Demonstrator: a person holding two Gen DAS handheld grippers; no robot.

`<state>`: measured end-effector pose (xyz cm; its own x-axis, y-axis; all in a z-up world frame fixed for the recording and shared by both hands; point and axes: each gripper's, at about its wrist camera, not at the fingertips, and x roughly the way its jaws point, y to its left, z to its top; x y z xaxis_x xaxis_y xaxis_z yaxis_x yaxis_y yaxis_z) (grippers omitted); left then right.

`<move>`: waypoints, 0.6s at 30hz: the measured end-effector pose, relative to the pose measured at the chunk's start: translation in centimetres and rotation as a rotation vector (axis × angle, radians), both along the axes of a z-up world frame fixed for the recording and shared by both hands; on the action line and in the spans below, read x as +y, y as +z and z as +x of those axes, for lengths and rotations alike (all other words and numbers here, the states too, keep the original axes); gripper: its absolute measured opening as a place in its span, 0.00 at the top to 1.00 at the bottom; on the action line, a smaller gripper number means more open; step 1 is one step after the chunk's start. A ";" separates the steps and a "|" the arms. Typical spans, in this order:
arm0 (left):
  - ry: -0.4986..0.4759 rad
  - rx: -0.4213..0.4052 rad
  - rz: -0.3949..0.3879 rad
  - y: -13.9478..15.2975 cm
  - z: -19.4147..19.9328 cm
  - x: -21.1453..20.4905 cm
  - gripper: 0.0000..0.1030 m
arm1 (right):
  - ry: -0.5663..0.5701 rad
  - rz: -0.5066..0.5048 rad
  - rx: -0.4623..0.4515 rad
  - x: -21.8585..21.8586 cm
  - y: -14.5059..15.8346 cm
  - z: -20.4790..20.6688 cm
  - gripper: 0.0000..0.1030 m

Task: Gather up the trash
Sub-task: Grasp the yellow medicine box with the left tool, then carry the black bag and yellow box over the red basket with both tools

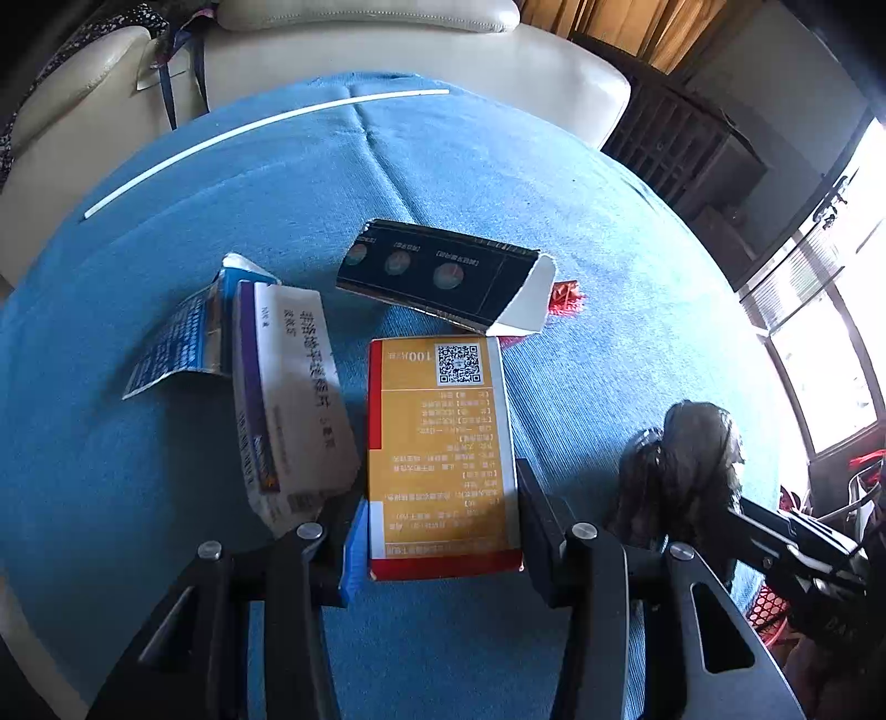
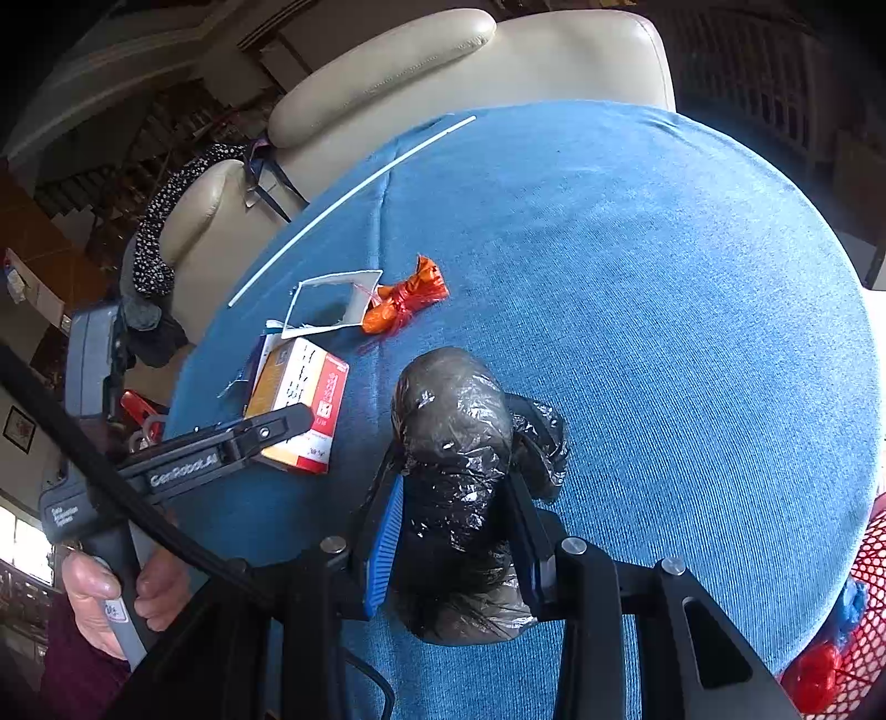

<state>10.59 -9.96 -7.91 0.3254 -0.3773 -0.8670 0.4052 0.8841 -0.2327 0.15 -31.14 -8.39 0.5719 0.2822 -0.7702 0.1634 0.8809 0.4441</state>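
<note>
A yellow and red box [image 1: 440,443] lies on the blue cloth of the table [image 1: 581,194]. My left gripper [image 1: 437,498] straddles its near end, pads against both long sides, and the same box [image 2: 302,399] shows under one of its fingers [image 2: 266,432] in the right wrist view. My right gripper [image 2: 454,471] is shut on a crumpled black plastic bag [image 2: 454,443], held just above the cloth; this bag [image 1: 681,459] also appears to the right of the box. More trash lies around: a white and purple box [image 1: 288,399], a flattened blue carton [image 1: 177,343], a black box [image 1: 443,271] and an orange wrapper [image 2: 407,299].
A thin white stick [image 1: 249,130] lies across the far side of the table. A cream sofa [image 1: 387,50] stands behind the table. A red mesh basket [image 2: 864,609] sits at the table's near right edge. A person's hand [image 2: 105,592] grips the left gripper's handle.
</note>
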 end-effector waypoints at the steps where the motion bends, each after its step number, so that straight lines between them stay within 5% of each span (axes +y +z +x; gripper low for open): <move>1: -0.001 -0.003 -0.004 0.2 -0.4 0.2 0.54 | 0.001 -0.001 -0.002 0.1 0.1 -0.1 0.62; 18: -0.022 -0.089 -0.019 4.1 -6.2 1.5 0.54 | 0.008 -0.013 -0.051 0.4 1.6 -2.5 0.62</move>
<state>4.36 -8.42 -3.81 0.3927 -0.4012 -0.8275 0.4440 0.8707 -0.2114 -2.37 -30.74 -6.76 0.6083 0.2767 -0.7439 0.1339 0.8881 0.4398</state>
